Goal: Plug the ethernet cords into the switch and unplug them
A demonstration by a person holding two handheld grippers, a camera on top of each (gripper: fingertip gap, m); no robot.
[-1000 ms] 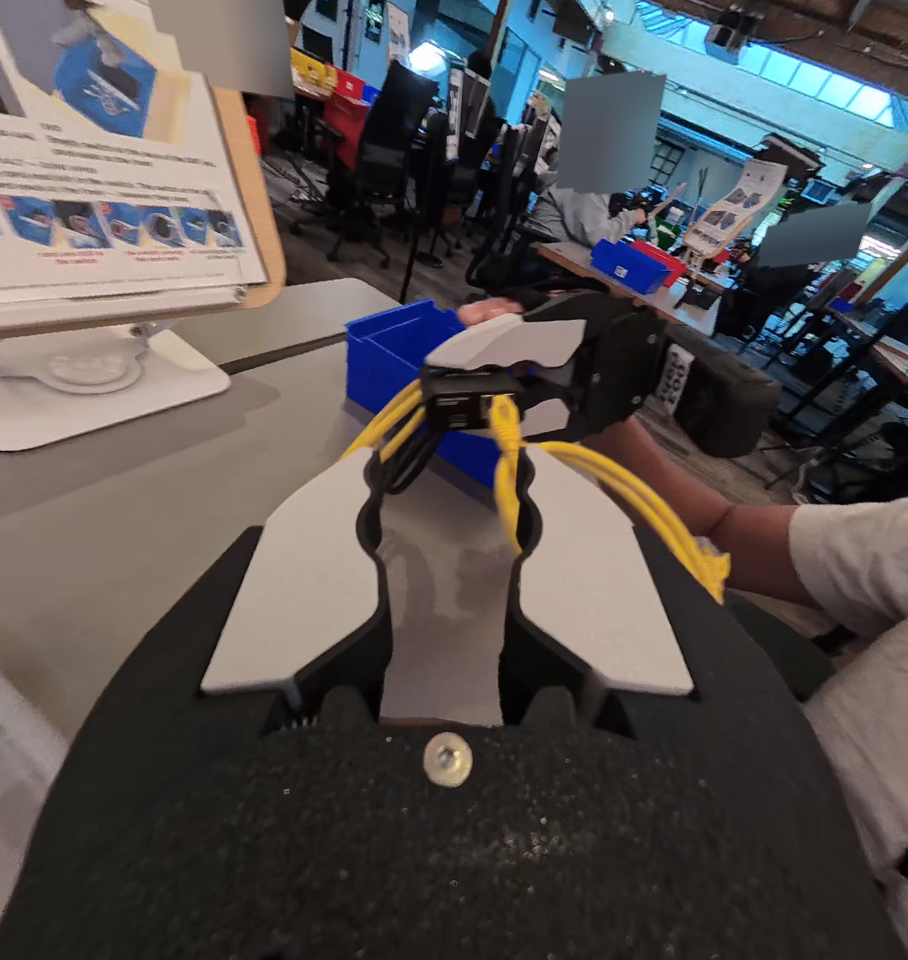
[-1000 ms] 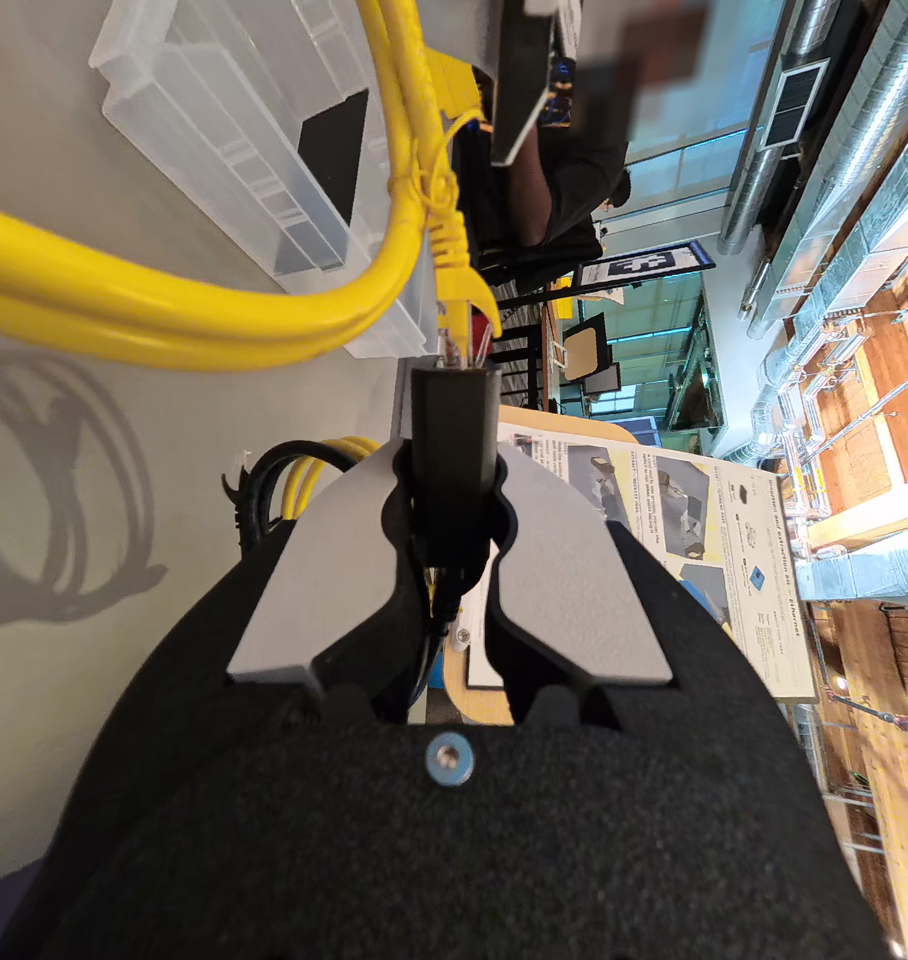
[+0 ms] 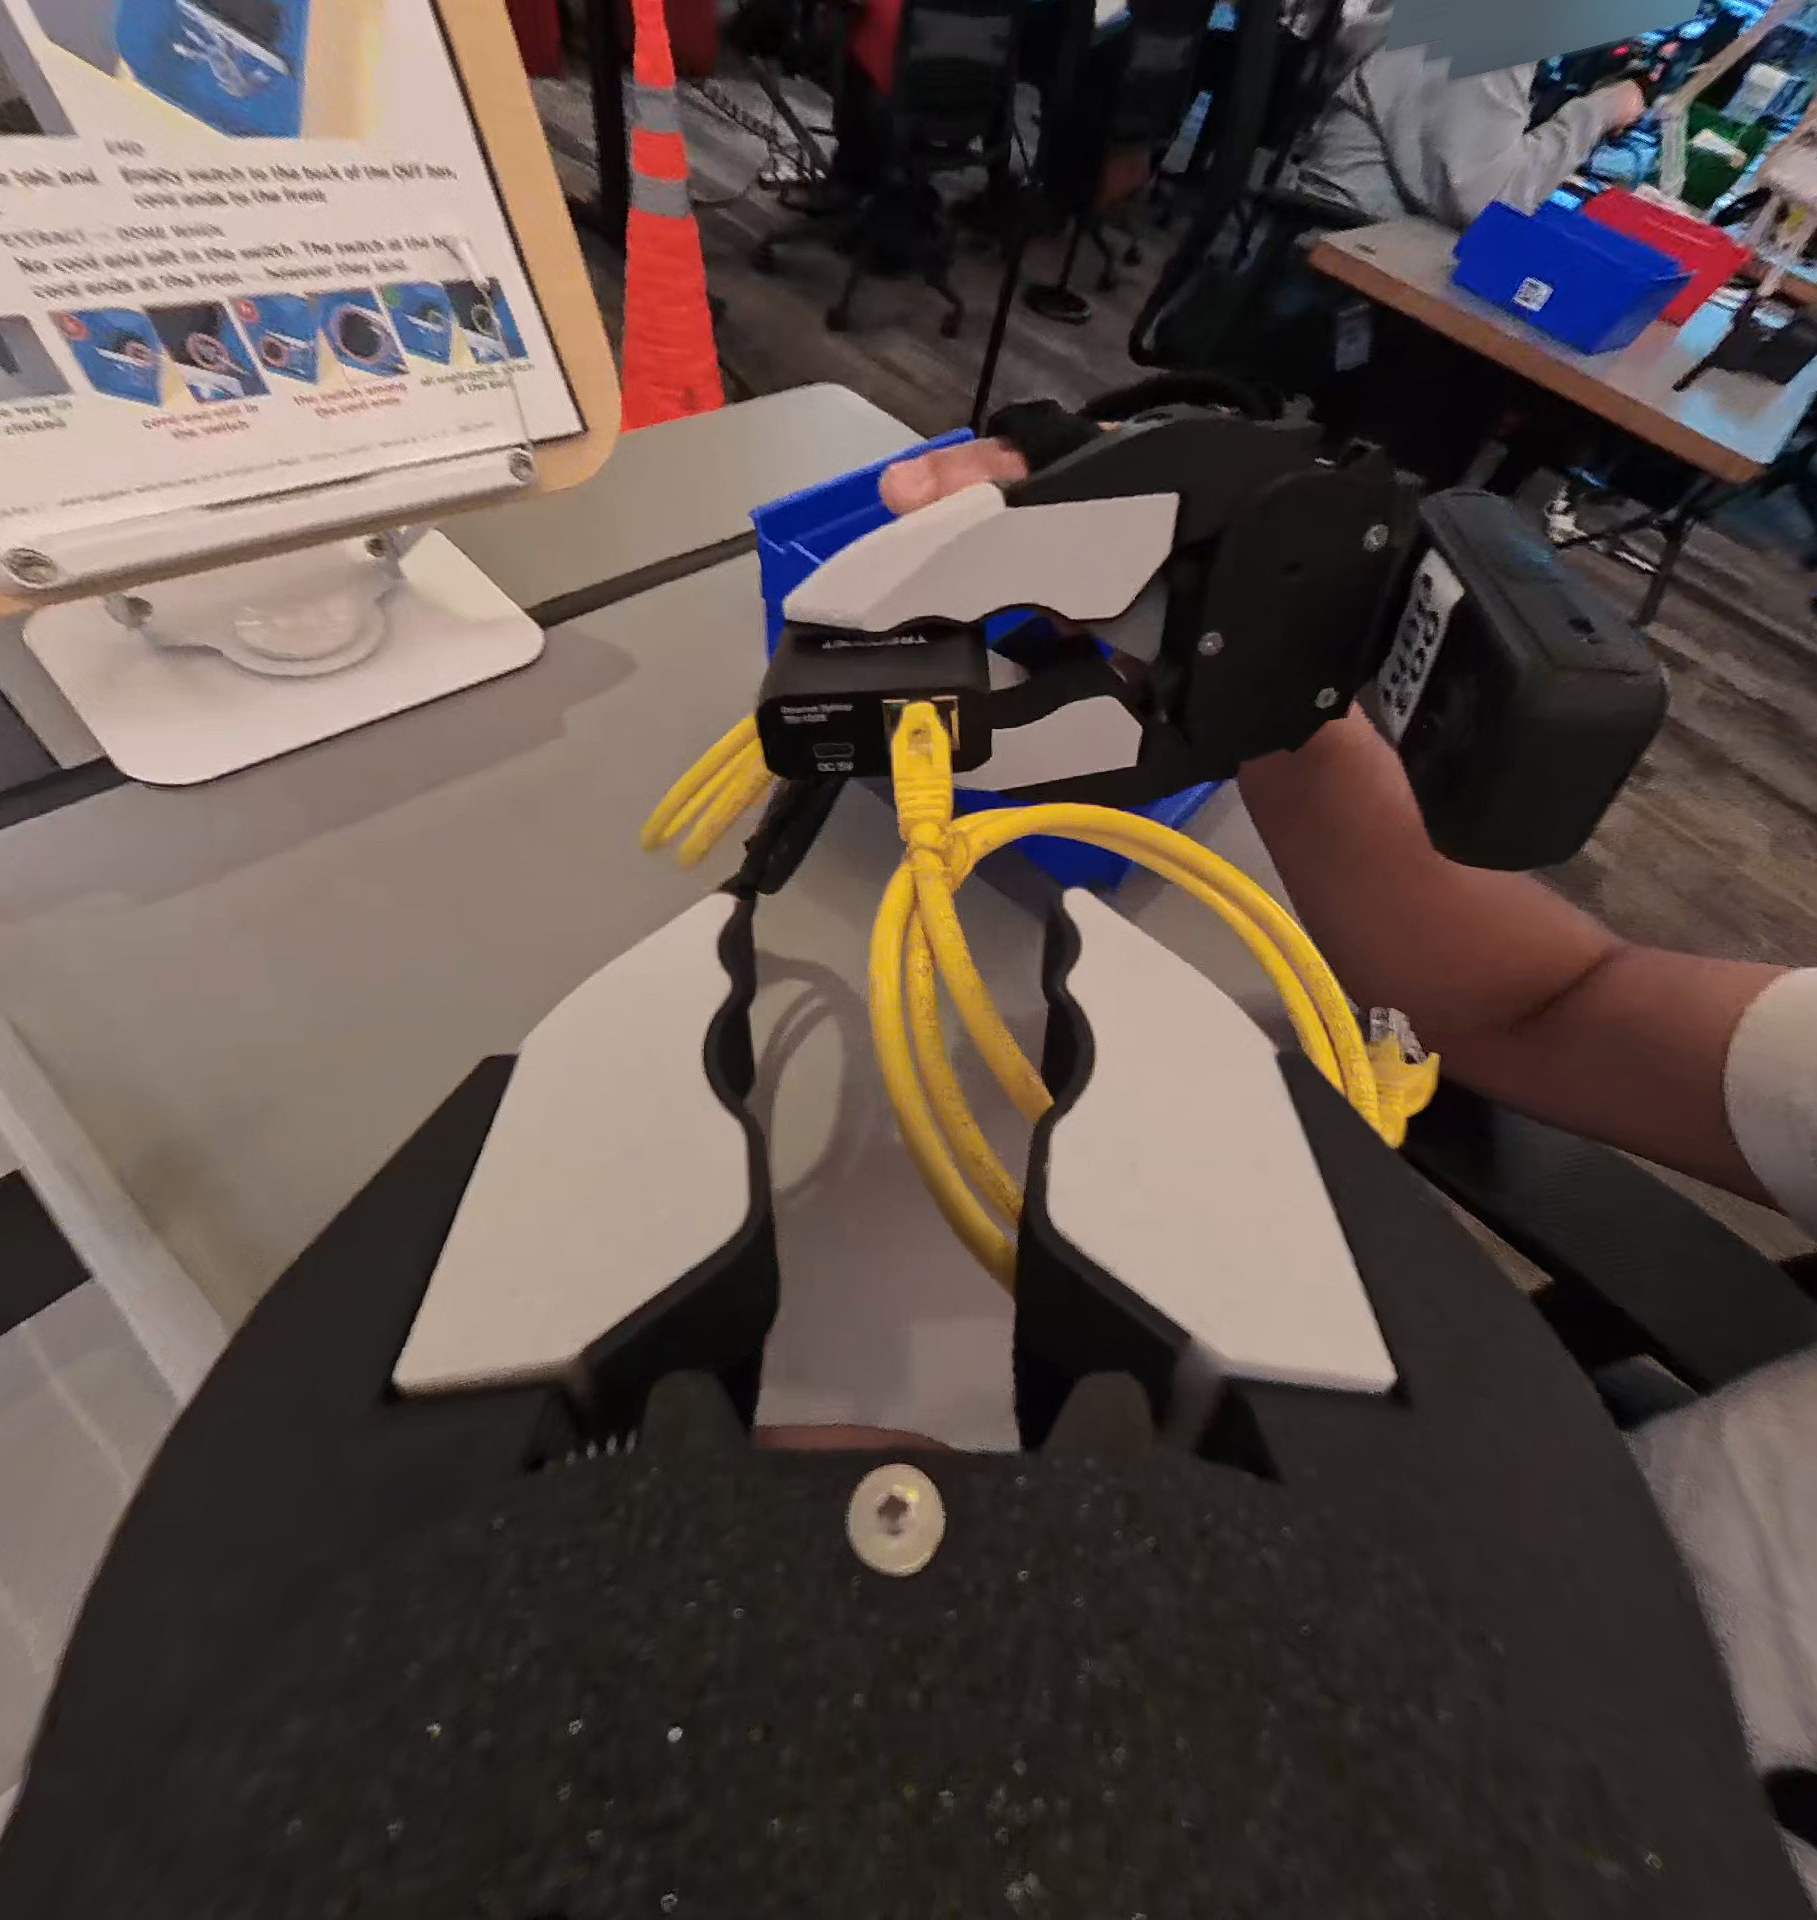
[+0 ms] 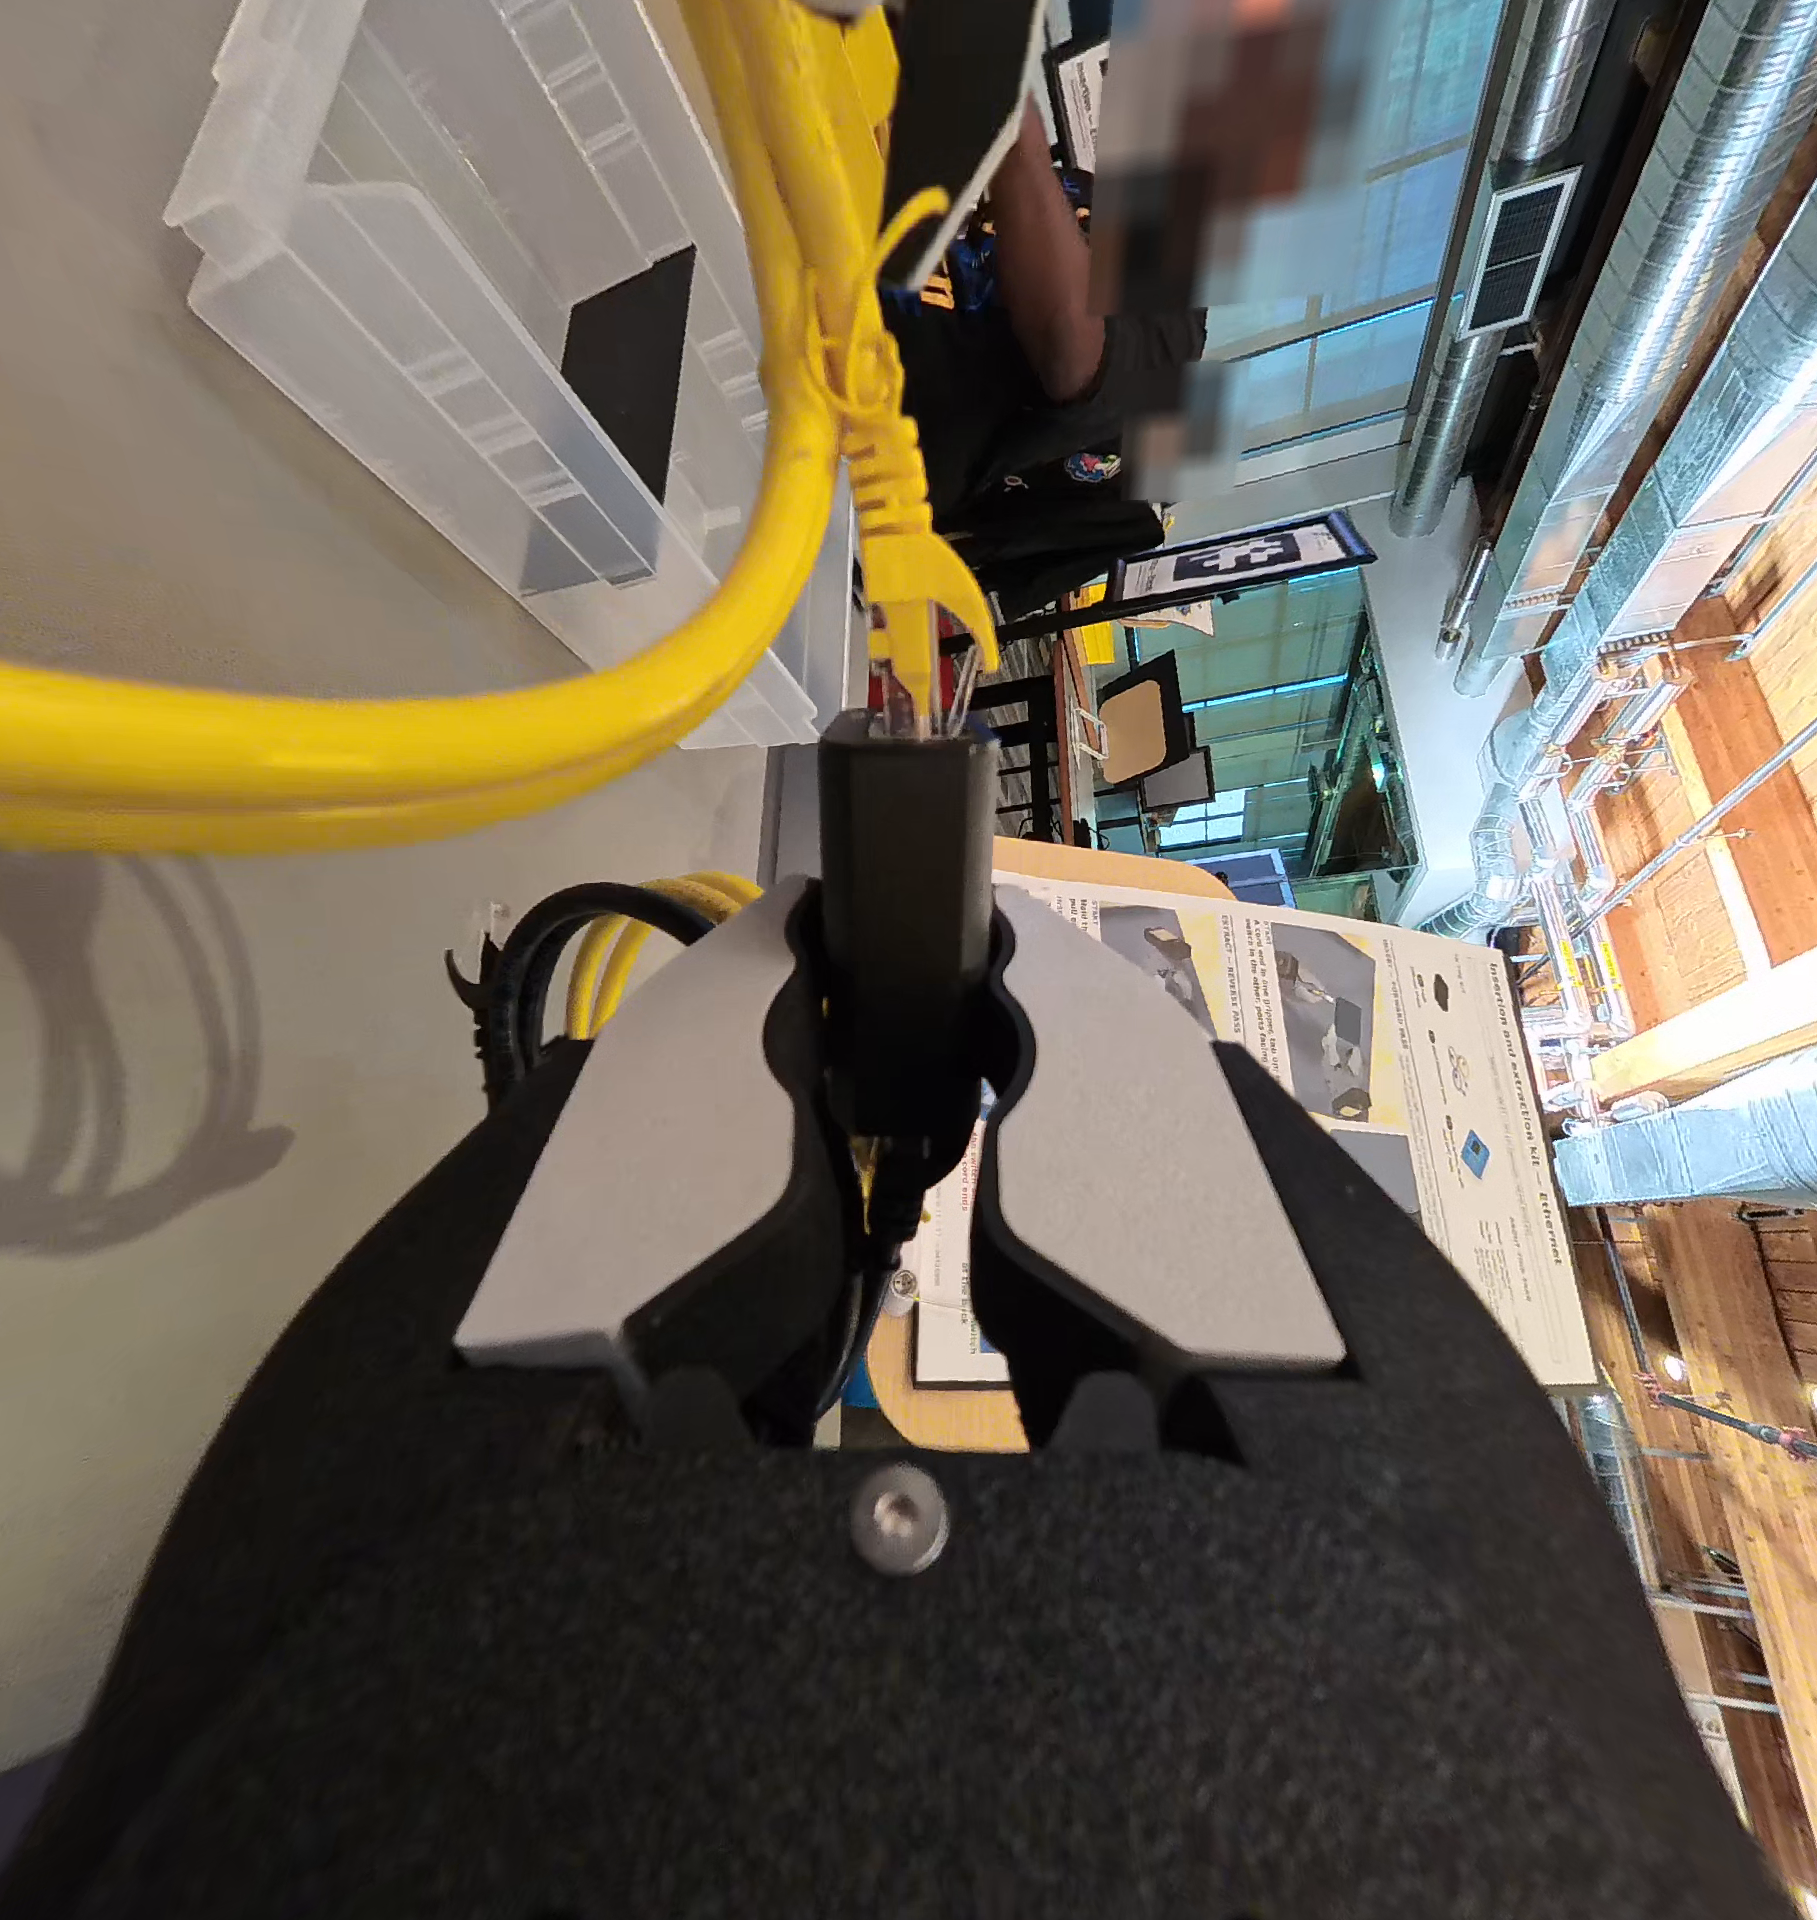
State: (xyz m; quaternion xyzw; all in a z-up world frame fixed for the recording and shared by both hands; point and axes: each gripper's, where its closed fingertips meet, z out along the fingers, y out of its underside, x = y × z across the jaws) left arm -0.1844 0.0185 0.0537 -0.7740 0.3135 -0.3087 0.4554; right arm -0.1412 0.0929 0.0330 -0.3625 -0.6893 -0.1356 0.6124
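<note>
My left claw [image 3: 899, 1039] gapes, released; the yellow cord [image 3: 930, 1039] loops through it untouched, plugged into the switch [image 3: 876, 698] my right claw [image 4: 904, 997] clamps above the desk [image 3: 260, 935]. Risk: snagged loop tugs the plug loose.

Switch [image 3: 873, 712] — black casing, small pale markings on its face. Ethernet cord [image 3: 1122, 862] — bright yellow throughout, with a yellow boot and a clear plug tip at its free end [image 3: 1394, 1039]. Second cord bundle [image 3: 701, 795] — yellow, beside a black cable [image 3: 790, 836]. Left gripper [image 3: 899, 935] — pale grey fingers with black inner edges, on a black speckled body with a silver screw. Right gripper [image 4: 904, 977] — the same grey and black. Bin [image 3: 831, 520] — saturated blue. Table [image 3: 260, 935] — matt grey. Cone [image 3: 665, 208] — orange with grey reflective bands. Instruction board [image 3: 260, 260] — white sheet with blue pictures and red captions, on light wood. Tray [image 4: 416, 364] — clear, frosted plastic.
</note>
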